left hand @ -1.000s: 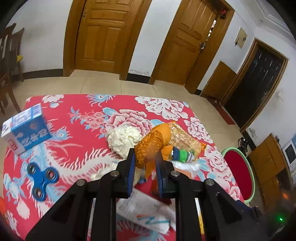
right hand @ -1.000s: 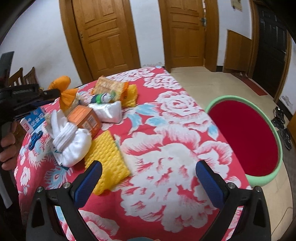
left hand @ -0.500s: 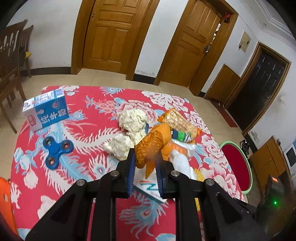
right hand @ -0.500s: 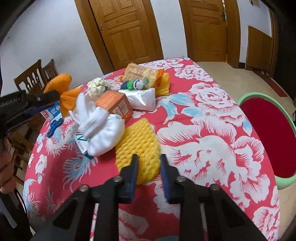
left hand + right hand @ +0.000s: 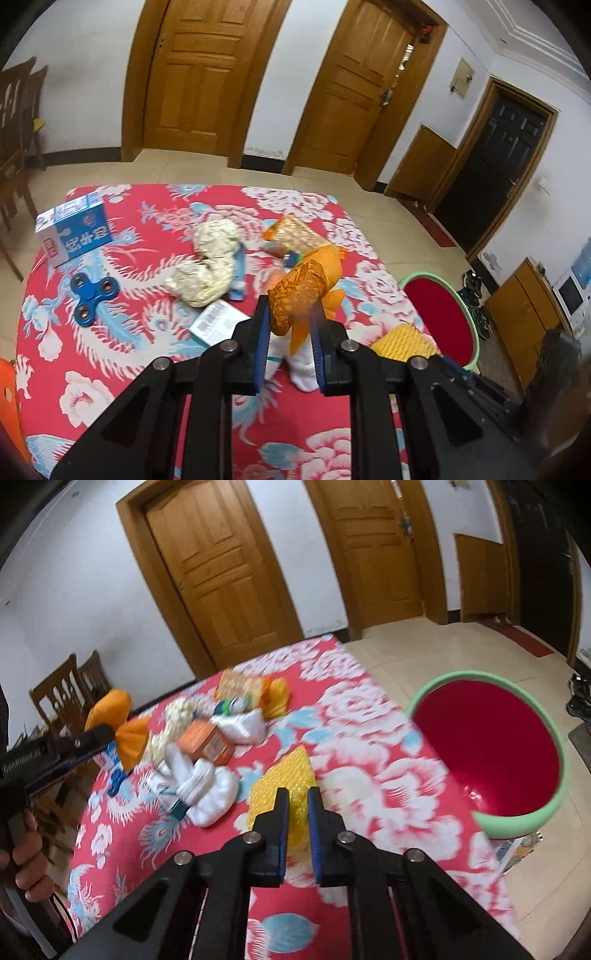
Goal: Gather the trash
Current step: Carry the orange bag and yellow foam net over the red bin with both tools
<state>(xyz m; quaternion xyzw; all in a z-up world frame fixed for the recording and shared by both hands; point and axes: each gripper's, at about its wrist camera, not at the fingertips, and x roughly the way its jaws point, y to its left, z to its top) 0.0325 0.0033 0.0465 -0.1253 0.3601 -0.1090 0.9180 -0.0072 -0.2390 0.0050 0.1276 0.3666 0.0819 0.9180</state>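
My left gripper [image 5: 290, 314] is shut on an orange wrapper [image 5: 306, 286] and holds it above the red flowered table; it also shows at the left of the right wrist view [image 5: 122, 731]. My right gripper [image 5: 297, 797] has its jaws nearly closed around the near end of a yellow foam net [image 5: 284, 790], lying on the cloth. The red bin with a green rim [image 5: 487, 746] stands on the floor to the table's right.
On the table lie a white sock bundle [image 5: 203, 790], an orange box [image 5: 207, 742], a white packet [image 5: 243, 723], a snack bag [image 5: 295, 236], crumpled cream paper [image 5: 210, 262], a blue carton [image 5: 75, 232] and a blue spinner [image 5: 92, 299]. Wooden chairs [image 5: 70, 686] stand at the left.
My right gripper went from wide open to closed on the yellow foam net. My left gripper has drawn back and up with the orange wrapper.
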